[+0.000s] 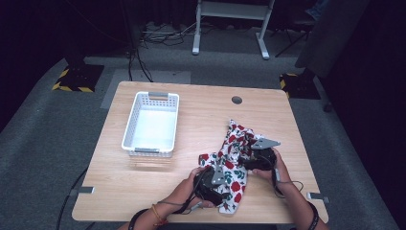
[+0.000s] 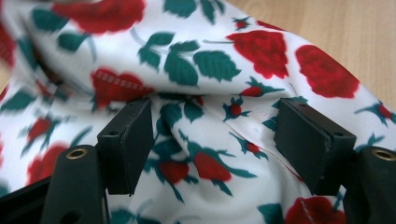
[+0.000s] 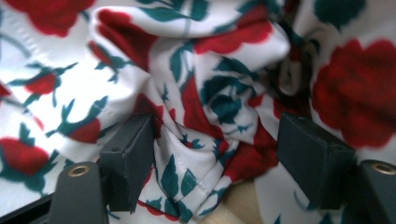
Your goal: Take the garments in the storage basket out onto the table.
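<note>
The cloth (image 1: 234,158) lies crumpled on the worktop (image 1: 191,191), right of the basket (image 1: 151,123). Light, limp, slippery: pinch a bunched fold. Left gripper (image 2: 215,140) and right gripper (image 3: 217,149) gape wide, holding nothing.

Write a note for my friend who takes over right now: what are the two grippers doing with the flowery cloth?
Left hand-held gripper: jaws open, pushed into the rose-print cloth, nothing pinched yet.
Right hand-held gripper: jaws open too, a bunched fold lying between them.
The cloth lies crumpled on the table, front right. The white basket stands apart at the left, with nothing in it.
Done: both grippers are at the cloth. Left: probably grip it, then tidy it or put it in the basket.
</note>
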Demonstrator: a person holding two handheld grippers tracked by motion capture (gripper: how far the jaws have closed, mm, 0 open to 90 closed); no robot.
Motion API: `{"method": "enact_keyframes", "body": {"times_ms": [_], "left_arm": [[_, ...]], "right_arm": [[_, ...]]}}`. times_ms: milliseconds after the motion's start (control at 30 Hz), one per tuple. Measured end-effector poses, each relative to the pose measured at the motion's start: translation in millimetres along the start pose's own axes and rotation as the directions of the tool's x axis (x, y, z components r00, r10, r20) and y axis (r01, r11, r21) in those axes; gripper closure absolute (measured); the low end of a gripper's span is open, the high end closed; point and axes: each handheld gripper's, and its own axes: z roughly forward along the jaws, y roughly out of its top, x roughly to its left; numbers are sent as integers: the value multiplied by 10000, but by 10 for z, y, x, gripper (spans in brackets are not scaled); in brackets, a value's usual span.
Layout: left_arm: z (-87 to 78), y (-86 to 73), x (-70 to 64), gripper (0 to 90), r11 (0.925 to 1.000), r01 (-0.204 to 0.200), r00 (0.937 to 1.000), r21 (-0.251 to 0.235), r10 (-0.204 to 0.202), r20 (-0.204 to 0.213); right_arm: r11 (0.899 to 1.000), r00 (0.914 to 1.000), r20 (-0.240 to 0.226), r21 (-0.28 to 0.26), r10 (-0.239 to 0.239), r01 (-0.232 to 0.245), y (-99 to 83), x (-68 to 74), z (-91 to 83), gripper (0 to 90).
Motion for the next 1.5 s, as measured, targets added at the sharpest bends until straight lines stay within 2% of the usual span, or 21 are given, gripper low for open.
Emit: {"method": "enact_keyframes", "body": {"times_ms": [133, 233, 333, 433, 533, 633, 767, 800, 833, 900, 967, 1067, 1167, 1267, 1433, 1500], "left_arm": [[54, 84, -19, 270, 9998, -73, 9999, 208, 71, 83], [-8, 120, -31, 264, 9982, -490, 9979, 352, 505, -409], [-175, 119, 58, 275, 9996, -223, 9974, -195, 209, -693], [-308, 82, 215, 304, 9989, 190, 9926, -429, -240, -1193], [-349, 14, 342, 334, 9980, 557, 9862, -304, -598, -1544], [-335, -39, 421, 348, 9949, 949, 9823, -335, -990, -1592], [-235, -111, 441, 351, 9959, 872, 9771, 253, -805, -1971], [-208, -132, 448, 349, 9952, 890, 9764, 408, -791, -2008], [-197, -152, 453, 343, 9943, 1047, 9758, 209, -986, -1950], [-195, -172, 468, 341, 9936, 1129, 9762, 78, -1094, -1875], [-198, -182, 447, 341, 9966, 818, 9766, 25, -796, -2000], [-199, -189, 417, 344, 9985, 550, 9746, -23, -542, -2174], [-208, -202, 418, 353, 9984, 567, 9768, -56, -567, -2065], [-232, -214, 419, 353, 9981, 613, 9792, 63, -589, -1944], [-269, -217, 384, 354, 9976, 624, 9793, 299, -554, -1947], [-275, -219, 363, 353, 9957, 865, 9777, 323, -786, -1945]], "right_arm": [[9998, 9999, -11, -197, 102, -102, -30, -26, 1, 271], [9997, 9999, 97, -223, -63, 65, -39, -15, -22, 286], [9992, 9996, 102, -308, -245, 248, -37, 9, -97, 367], [9978, 9994, 90, -567, -345, 350, -31, 44, -224, 413], [9963, 9994, -152, -808, -312, 298, -28, 82, -344, 437], [9968, 9986, -184, -641, -499, 486, -31, 145, -393, 454], [9973, 9969, -313, -152, -727, 723, -74, 229, -362, 451], [9966, 9961, -288, -18, -830, 830, -88, 245, -346, 446], [9964, 9960, -301, 83, -836, 839, -103, 257, -333, 442], [9964, 9962, -323, 236, -806, 814, -127, 264, -308, 421], [9964, 9971, -87, 394, -752, 755, -145, 254, -266, 380], [9989, 9991, -242, 306, -361, 369, -161, 189, -239, 359], [9990, 9995, -111, 323, -311, 314, -170, 144, -239, 349], [9985, 9985, 413, 427, -368, 351, -181, 98, -253, 351], [9989, 9988, 490, 456, 34, -56, -200, 29, -262, 351], [9985, 9984, 568, 541, 12, -43, -195, 26, -269, 351]]}}
